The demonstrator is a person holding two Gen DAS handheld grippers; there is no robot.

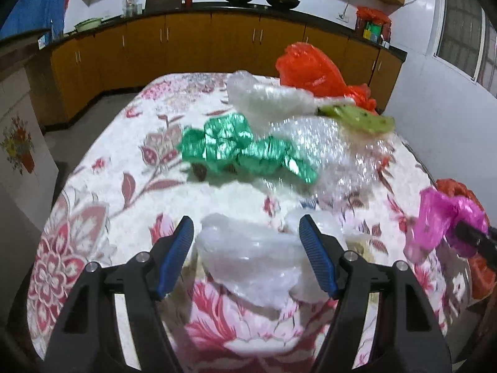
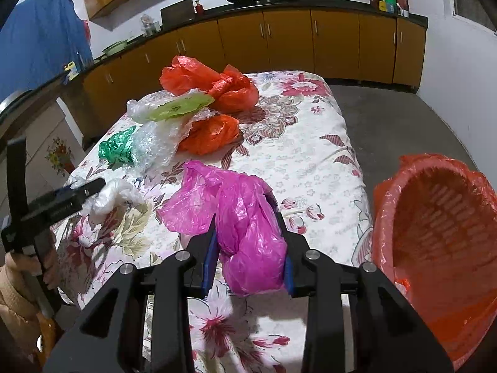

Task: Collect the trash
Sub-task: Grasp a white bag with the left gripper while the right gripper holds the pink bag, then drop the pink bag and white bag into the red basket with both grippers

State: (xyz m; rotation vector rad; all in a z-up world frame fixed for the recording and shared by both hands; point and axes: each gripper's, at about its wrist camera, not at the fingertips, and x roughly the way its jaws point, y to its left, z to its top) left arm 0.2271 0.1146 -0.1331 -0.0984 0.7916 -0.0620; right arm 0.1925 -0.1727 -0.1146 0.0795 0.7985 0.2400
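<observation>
right gripper (image 2: 248, 245) fingers clamped on pink bag (image 2: 245, 227) near bed (image 2: 310, 155) front edge — loose tail may miss lined basket (image 2: 435, 248) | left gripper (image 1: 247, 248) fingers apart around white wrap (image 1: 248, 258) — may slip out

We see orange-brown cabinets (image 2: 289, 40) under a dark counter (image 2: 310, 1) along white walls (image 2: 459, 71), a grey floor (image 2: 388, 115), and a window (image 1: 459, 37) at right.

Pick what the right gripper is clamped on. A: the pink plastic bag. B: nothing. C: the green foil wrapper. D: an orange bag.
A: in the right wrist view the right gripper has its blue pads pressed against both sides of the pink plastic bag.
</observation>
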